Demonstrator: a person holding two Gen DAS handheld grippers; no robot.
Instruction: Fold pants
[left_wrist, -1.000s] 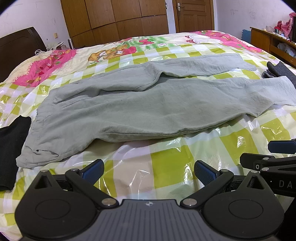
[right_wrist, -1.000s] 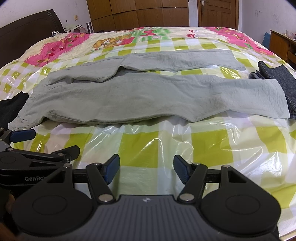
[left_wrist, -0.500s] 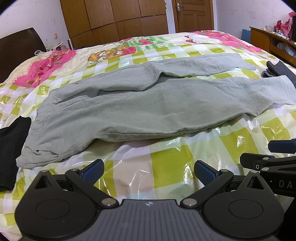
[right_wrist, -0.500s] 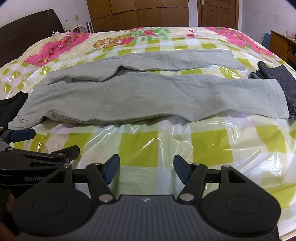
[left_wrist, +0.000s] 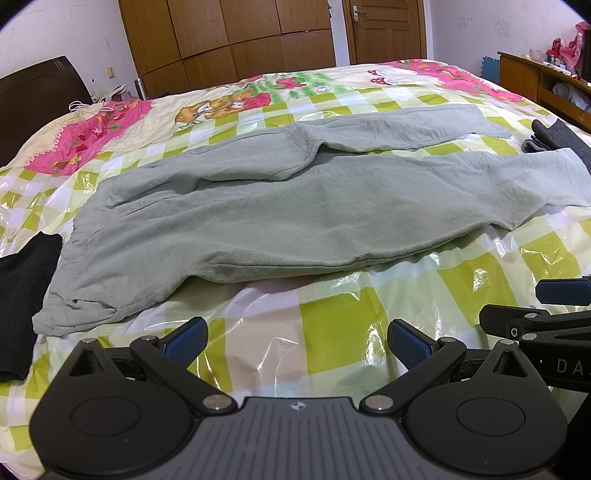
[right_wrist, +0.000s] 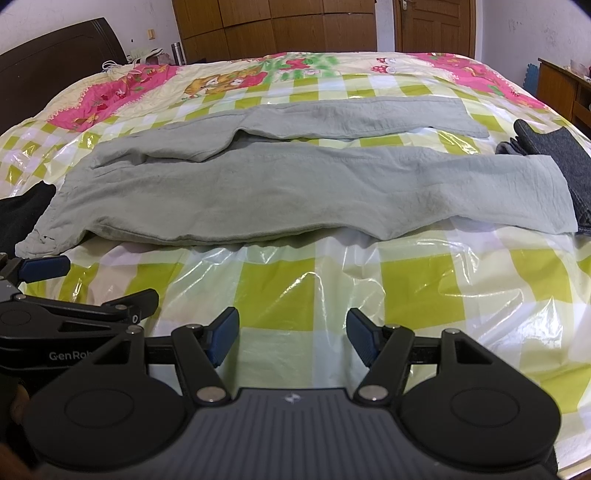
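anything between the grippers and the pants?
Nothing visible. Only bare plastic-covered bedspread lies between the open left gripper, the open right gripper and the grey-green pants.

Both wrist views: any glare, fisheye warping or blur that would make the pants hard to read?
Left wrist view: glare patches on the plastic sheet, black vignette in the corners, wardrobe lines bowed; the grey-green pants stay sharp and evenly lit. Right wrist view: similar sheen on the sheet, bed edges curved, pants crisp, no motion blur; both open grippers in focus.
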